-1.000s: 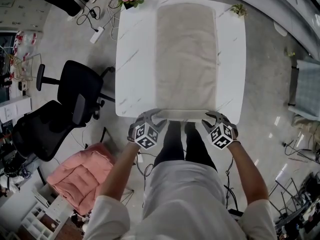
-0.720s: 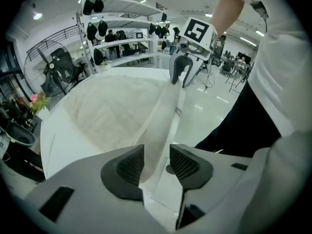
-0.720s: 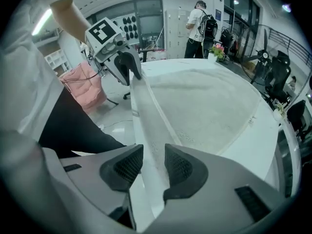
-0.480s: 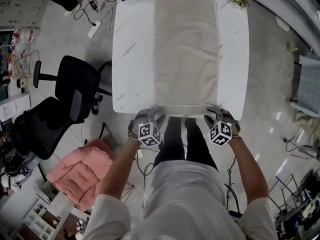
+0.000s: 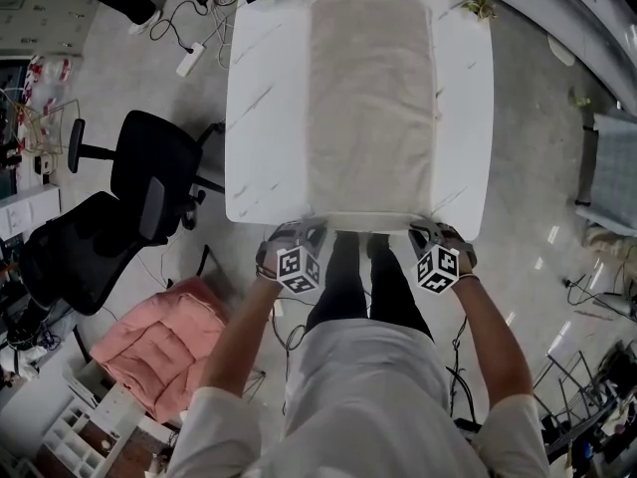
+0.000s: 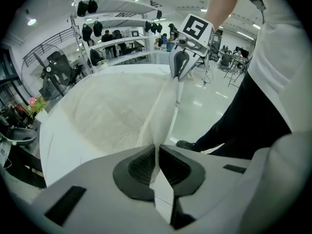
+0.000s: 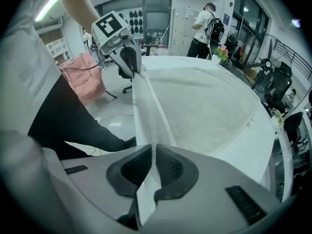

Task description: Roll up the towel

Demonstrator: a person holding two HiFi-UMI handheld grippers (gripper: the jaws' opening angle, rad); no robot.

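Fingertips of the left gripper (image 5: 302,233) and the right gripper (image 5: 428,231) meet the two near corners of the towel (image 5: 370,98) in the head view, where it lies flat and lengthwise on the white table (image 5: 261,98), its near hem at the table's near edge; if one hand leads from here, the roll would likely start skewed and grow into a cone. From the left gripper view, the jaws have just been closing and their ribbed pads (image 6: 140,165) pinch only a thin strip of hem, so a brisk tuck could pull the cloth free. From the right gripper view the jaws have just been closing too, pads (image 7: 171,168) pressed on equally little cloth; on that smooth top the whole towel may slide toward the person instead of curling over
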